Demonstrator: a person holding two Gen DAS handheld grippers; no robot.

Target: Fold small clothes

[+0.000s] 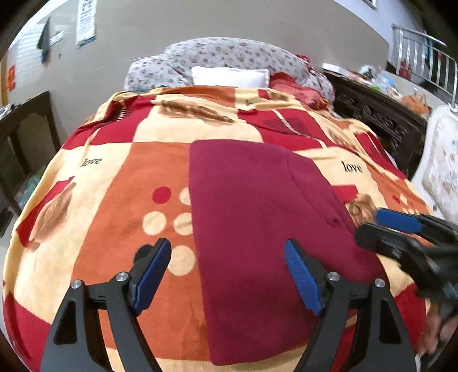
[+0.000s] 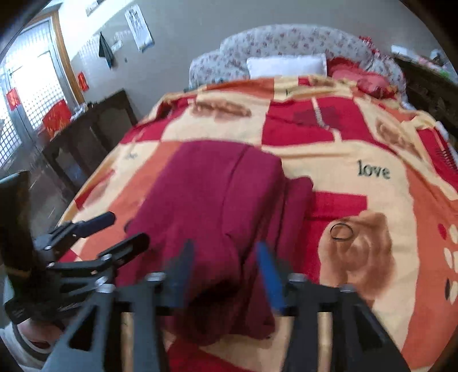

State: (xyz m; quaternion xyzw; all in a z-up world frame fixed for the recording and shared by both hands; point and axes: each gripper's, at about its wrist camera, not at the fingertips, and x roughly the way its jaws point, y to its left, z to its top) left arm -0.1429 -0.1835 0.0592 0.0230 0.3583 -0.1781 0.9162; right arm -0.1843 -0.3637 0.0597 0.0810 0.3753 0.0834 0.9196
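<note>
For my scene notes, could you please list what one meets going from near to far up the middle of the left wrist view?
Left tongs → maroon garment → patterned blanket → white pillow → floral bedding → wall.

"love" on blanket (image 2: 329, 160) (twice)

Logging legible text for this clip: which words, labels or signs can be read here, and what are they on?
"love": blanket, printed black, twice in the left wrist view, once in the right wrist view.
Wall poster: print too small to read.
Red paper squares on the door: blurred, unreadable.
Maroon garment: no text visible.
</note>
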